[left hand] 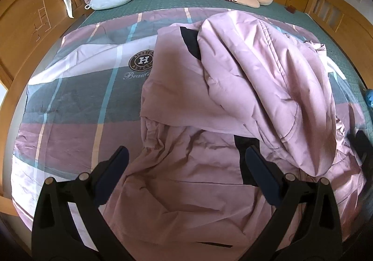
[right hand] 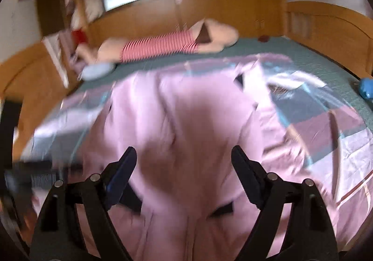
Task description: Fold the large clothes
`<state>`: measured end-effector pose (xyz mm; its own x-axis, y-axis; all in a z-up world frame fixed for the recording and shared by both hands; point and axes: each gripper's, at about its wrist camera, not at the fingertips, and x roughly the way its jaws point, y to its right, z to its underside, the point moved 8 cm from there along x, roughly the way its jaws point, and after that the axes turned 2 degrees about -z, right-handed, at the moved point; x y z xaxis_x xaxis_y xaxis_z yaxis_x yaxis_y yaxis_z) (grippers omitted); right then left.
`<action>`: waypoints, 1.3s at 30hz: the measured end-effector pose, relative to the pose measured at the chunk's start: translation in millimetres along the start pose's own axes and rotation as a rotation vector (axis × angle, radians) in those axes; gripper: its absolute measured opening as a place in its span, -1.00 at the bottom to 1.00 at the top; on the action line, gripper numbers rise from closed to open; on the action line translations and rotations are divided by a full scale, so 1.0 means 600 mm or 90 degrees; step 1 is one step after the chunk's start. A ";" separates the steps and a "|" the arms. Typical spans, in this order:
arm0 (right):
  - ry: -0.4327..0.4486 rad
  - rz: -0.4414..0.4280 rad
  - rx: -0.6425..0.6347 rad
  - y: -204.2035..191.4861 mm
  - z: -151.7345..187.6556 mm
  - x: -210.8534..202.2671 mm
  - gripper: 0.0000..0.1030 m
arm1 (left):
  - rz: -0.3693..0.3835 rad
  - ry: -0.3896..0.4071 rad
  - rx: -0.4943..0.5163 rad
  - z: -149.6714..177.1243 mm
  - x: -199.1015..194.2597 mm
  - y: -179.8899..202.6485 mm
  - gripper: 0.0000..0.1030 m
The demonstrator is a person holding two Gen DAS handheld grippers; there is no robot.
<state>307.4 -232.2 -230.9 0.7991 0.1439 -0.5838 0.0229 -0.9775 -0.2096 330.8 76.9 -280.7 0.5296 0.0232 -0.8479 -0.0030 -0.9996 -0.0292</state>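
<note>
Jacket (left hand: 244, 79), pink and puffy, lies on a plaid quilt (left hand: 70, 88) on the bed, one side flopped over the middle. Both the left claw (left hand: 186, 158) and right claw (right hand: 184, 158) hang over it spread wide, gripping nothing. The slick padding could spring back and undo that fold. The right view is smeared; sleeves and hem are hard to make out.
</note>
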 end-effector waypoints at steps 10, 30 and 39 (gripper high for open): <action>-0.207 0.022 -0.005 0.017 0.102 0.186 0.53 | 0.000 -0.002 -0.001 -0.002 0.000 0.000 0.96; -0.056 -0.037 -0.045 0.046 0.004 0.101 0.97 | -0.038 0.009 0.029 -0.011 0.025 0.022 0.96; -0.044 -0.015 -0.026 0.143 0.038 0.170 0.97 | -0.115 -0.016 0.131 0.014 0.097 0.077 0.96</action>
<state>377.2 -298.1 -326.1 0.7547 0.1751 -0.6322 0.0667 -0.9792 -0.1917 354.6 32.1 -335.7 0.5166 0.2039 -0.8316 -0.0835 -0.9546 -0.2860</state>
